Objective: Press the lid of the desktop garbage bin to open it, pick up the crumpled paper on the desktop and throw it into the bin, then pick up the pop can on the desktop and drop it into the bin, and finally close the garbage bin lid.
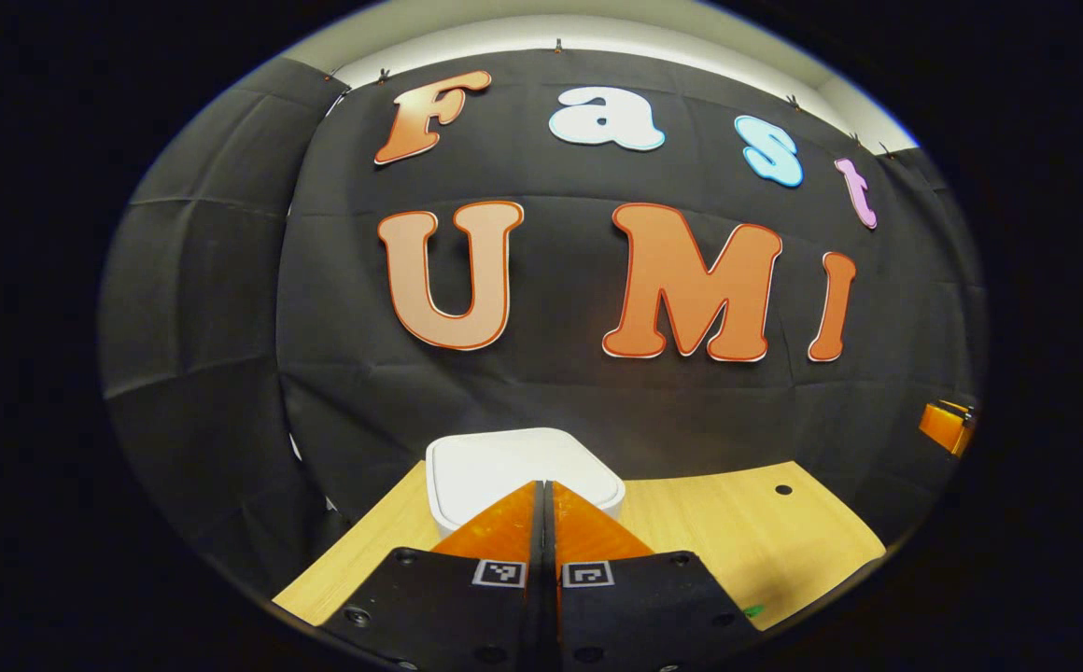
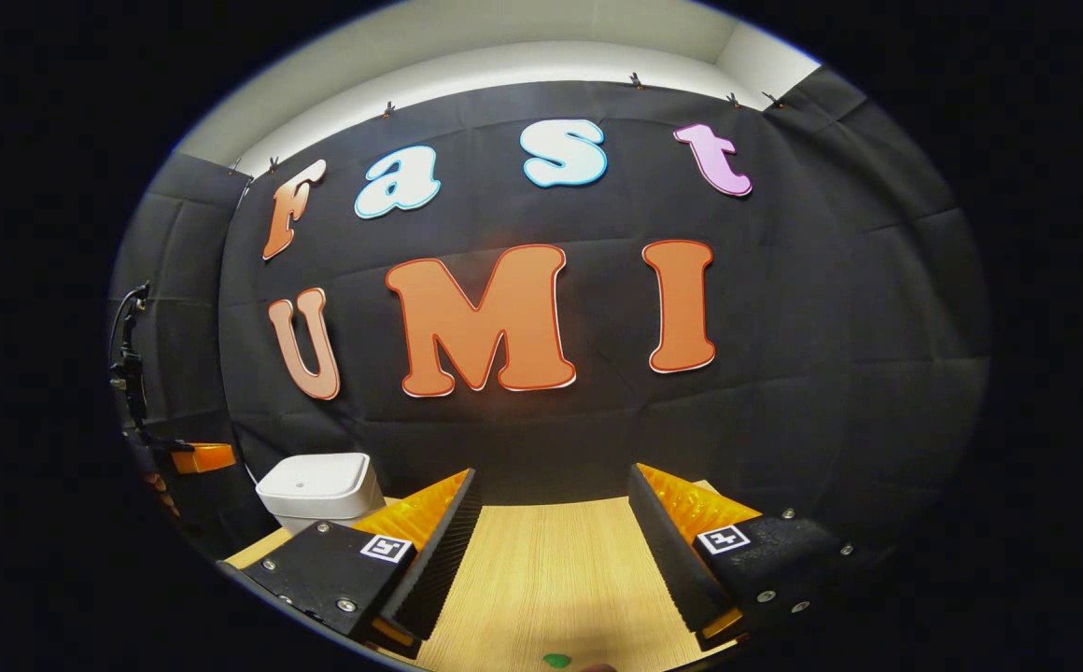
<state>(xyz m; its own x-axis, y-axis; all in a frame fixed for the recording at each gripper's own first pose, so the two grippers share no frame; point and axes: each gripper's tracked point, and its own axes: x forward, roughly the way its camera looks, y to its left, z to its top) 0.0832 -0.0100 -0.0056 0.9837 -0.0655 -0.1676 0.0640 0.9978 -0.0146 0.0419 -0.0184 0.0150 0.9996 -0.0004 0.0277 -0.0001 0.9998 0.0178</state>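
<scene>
The white desktop bin stands at the back of the wooden table with its lid down. My left gripper is shut with nothing in it, and its tips are at the near edge of the lid; I cannot tell whether they touch. In the right gripper view the bin sits at the far left, with the left gripper just beside it. My right gripper is open above bare tabletop, holding nothing. Part of it shows at the far right edge of the left gripper view.
The light wooden table ends at the black cloth wall behind the bin. A small round hole lies right of the bin. A small green mark is on the table near its front edge.
</scene>
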